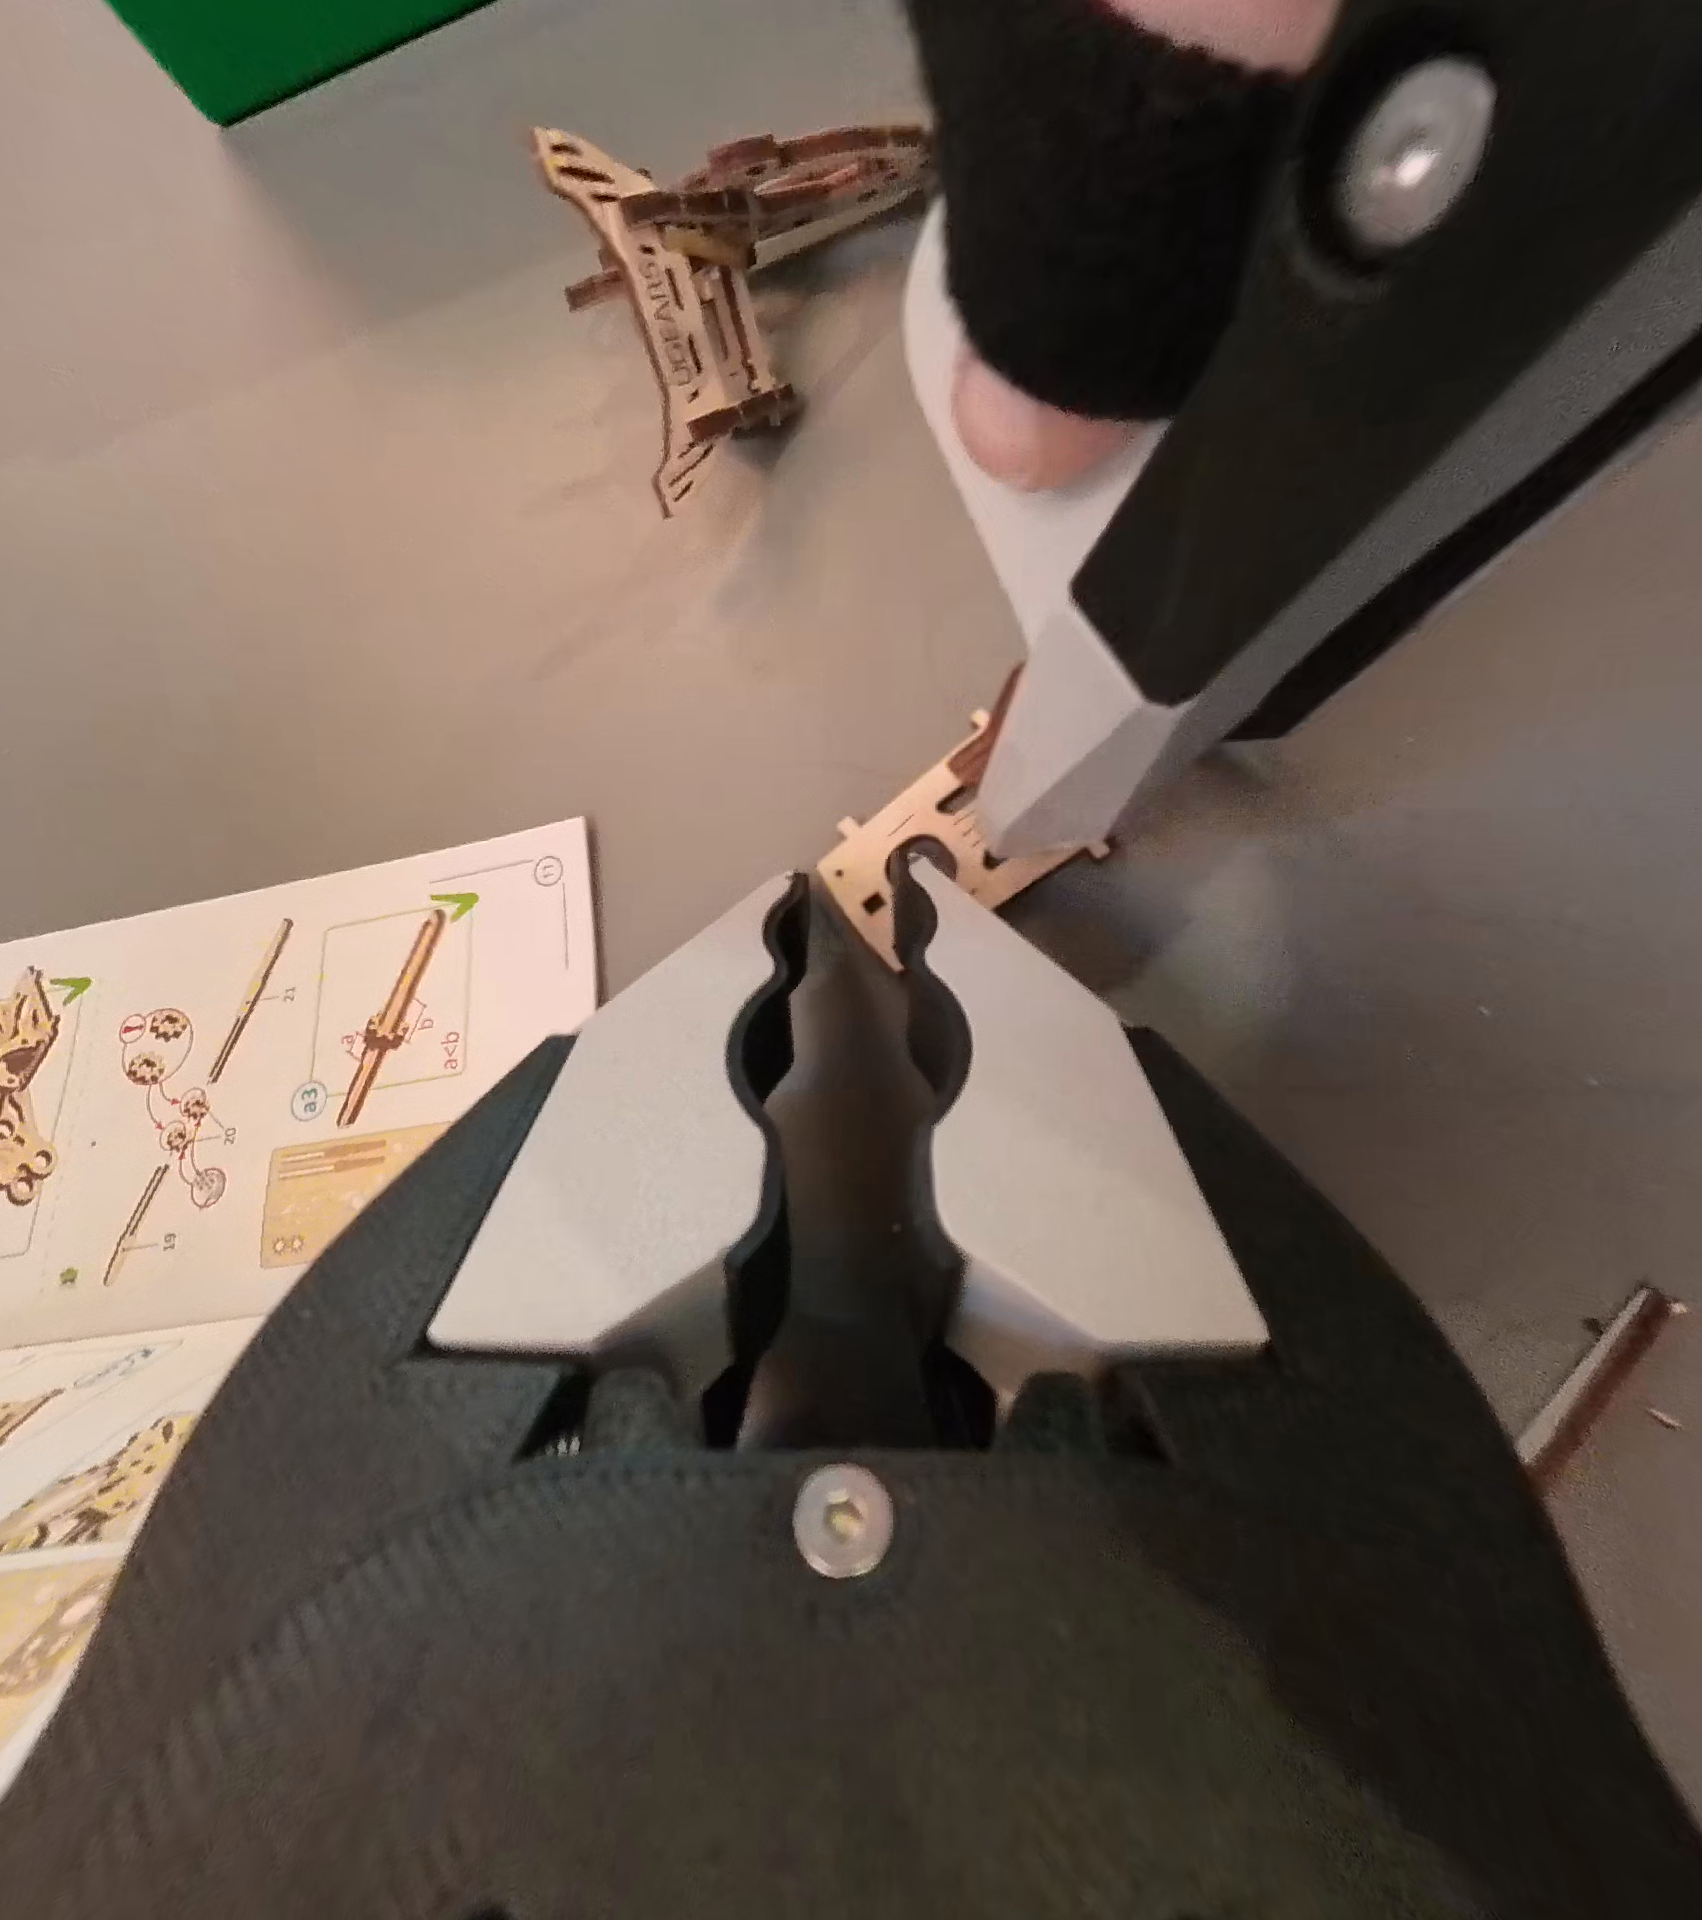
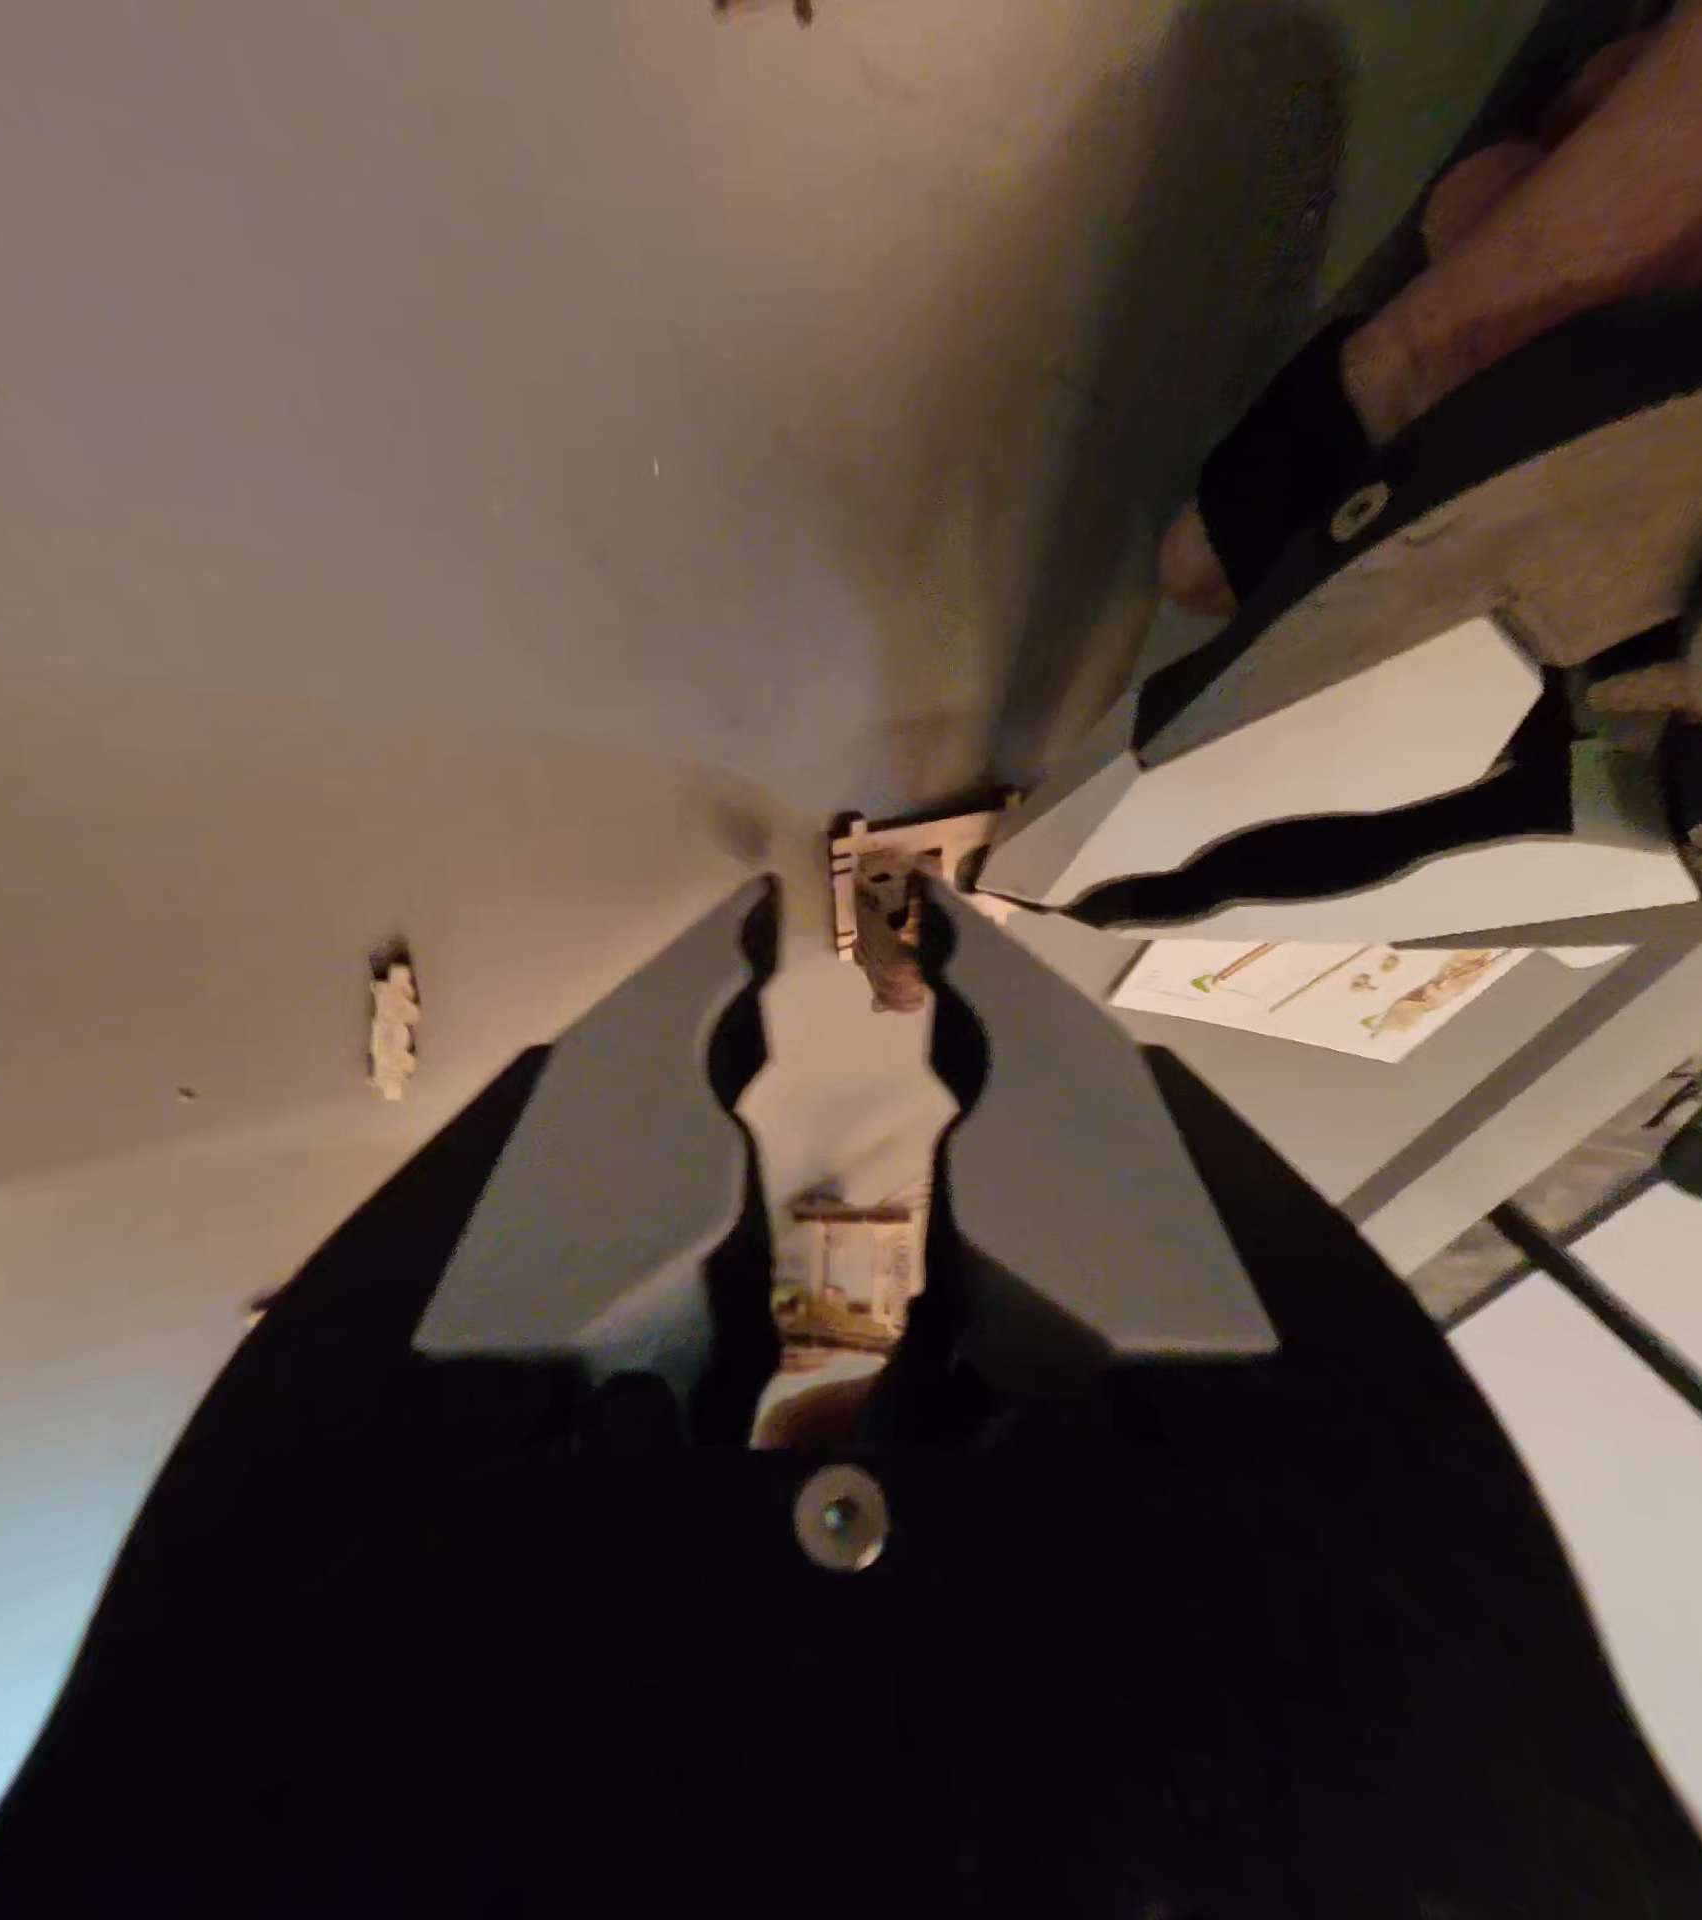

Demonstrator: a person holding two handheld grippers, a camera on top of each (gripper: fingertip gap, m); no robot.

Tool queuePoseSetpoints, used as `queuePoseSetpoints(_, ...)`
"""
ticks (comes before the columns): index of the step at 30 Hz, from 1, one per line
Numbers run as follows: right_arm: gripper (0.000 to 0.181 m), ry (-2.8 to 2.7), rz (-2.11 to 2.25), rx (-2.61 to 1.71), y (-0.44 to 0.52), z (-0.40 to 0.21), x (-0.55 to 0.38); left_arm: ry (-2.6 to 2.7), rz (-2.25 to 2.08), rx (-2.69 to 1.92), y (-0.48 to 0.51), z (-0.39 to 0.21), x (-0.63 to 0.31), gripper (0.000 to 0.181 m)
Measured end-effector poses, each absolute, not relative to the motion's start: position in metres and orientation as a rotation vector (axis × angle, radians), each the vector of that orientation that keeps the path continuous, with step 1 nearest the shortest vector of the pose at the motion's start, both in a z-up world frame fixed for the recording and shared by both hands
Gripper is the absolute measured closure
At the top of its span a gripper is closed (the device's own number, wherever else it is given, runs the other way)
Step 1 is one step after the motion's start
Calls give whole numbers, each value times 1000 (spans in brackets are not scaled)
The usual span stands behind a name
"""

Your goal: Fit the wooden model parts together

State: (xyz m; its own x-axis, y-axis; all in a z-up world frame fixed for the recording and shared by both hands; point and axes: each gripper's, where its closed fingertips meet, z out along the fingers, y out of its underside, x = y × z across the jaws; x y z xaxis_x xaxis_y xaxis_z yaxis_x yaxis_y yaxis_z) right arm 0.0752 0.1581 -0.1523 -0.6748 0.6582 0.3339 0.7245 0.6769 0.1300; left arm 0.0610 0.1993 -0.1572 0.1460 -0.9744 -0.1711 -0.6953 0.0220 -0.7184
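Observation:
A flat light wooden part with notches and a round hole lies on the grey table. My left gripper is open, and its right fingertip rests over the part's near edge. My right gripper comes down from the upper right, and its grey tip touches the part's far end. In the right wrist view the right gripper is open, with the part and a darker piece on it against its right finger. The left gripper meets the part from the right.
A partly built wooden model stands farther back on the table. An instruction booklet lies at the left, a green box at the far left corner. A thin wooden stick lies at the right. A small toothed wooden piece lies apart. Some 5 centimetres of space lies between my two pairs of fingers.

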Motion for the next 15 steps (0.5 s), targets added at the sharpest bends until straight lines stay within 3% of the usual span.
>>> queuePoseSetpoints(1,142,-2618,-357,-1146,156,-153,75,1605,-514,-1741,200,-157,61,165)
queuePoseSetpoints(7,129,-2395,-234,-1403,160,-134,82,1589,-510,-1784,198,-157,61,166)
queuePoseSetpoints(10,138,-2213,-109,-1558,161,-121,83,1570,-512,-1825,192,-157,61,164)
queuePoseSetpoints(15,137,-1991,107,-1823,145,-117,95,1506,-480,-1929,175,-157,57,164)
